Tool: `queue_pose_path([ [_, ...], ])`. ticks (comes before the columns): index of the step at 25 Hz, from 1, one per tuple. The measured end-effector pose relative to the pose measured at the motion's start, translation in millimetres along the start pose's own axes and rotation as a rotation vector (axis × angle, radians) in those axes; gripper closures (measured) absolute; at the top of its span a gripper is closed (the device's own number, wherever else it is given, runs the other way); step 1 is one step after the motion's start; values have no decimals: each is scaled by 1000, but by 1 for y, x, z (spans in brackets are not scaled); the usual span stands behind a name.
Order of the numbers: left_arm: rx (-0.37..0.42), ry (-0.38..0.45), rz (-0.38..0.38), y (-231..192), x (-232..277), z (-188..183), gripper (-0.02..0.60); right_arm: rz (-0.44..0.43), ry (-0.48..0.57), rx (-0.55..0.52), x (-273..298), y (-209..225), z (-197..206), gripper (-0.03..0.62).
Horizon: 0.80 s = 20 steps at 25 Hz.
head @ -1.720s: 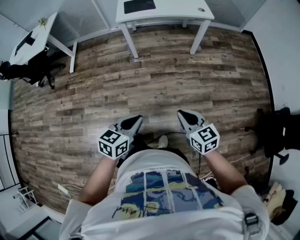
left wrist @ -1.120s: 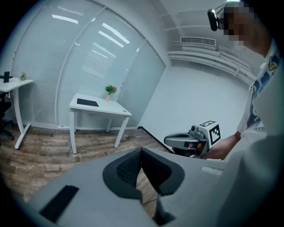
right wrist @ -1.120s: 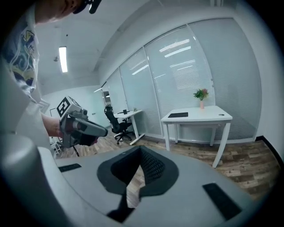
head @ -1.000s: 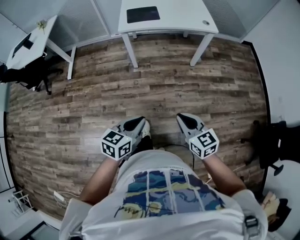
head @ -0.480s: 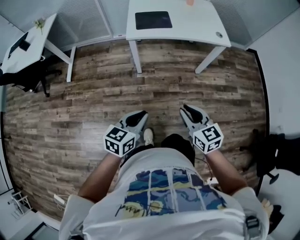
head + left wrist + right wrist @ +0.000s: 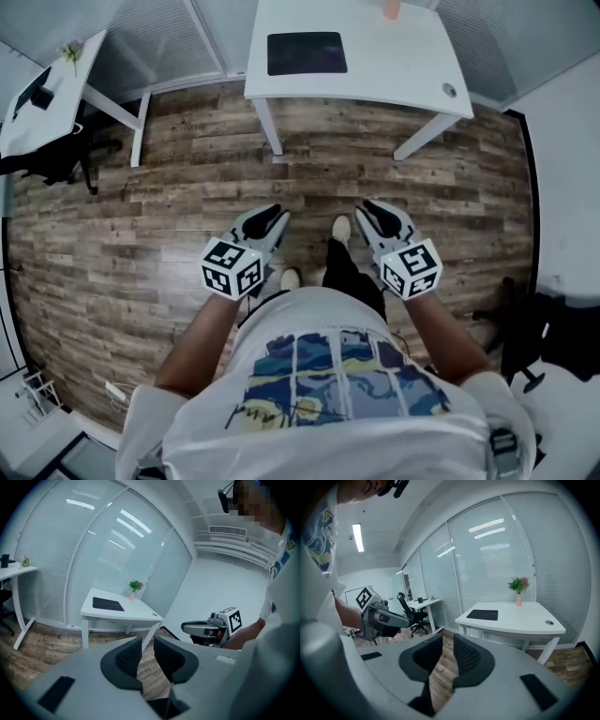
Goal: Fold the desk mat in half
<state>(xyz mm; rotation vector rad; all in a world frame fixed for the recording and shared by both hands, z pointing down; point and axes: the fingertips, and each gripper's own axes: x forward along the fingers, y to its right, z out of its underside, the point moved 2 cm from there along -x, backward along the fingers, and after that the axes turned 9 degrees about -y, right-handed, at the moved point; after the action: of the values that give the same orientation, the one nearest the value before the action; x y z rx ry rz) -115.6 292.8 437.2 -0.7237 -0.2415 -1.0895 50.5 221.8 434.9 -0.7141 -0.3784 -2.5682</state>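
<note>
Desk mat (image 6: 307, 53): lies flat on the white table (image 6: 403, 66), well ahead of both your grippers, untouched.
Your left gripper (image 6: 272, 214): jaws have just been opening, slightly apart, nothing between them.
Your right gripper (image 6: 370, 206): jaws also just opened, empty, over the wood floor (image 6: 187, 206).
Pink vase (image 6: 518, 600): at the table's far edge, holds a small plant (image 6: 517, 584).

light: bright, even — ceiling strip (image 6: 357, 537) lit | edges: fisheye bend, dark vignette | focus: slightly soft
</note>
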Motion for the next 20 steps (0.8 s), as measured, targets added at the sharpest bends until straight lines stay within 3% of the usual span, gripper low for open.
queue_pose_path([
  [11, -98, -3, -186, -56, 132, -95, 499, -136, -29, -81, 51, 155, -61, 487],
  [20, -155, -17, -317, -143, 200, -140, 464, -173, -60, -74, 86, 224, -75, 488],
])
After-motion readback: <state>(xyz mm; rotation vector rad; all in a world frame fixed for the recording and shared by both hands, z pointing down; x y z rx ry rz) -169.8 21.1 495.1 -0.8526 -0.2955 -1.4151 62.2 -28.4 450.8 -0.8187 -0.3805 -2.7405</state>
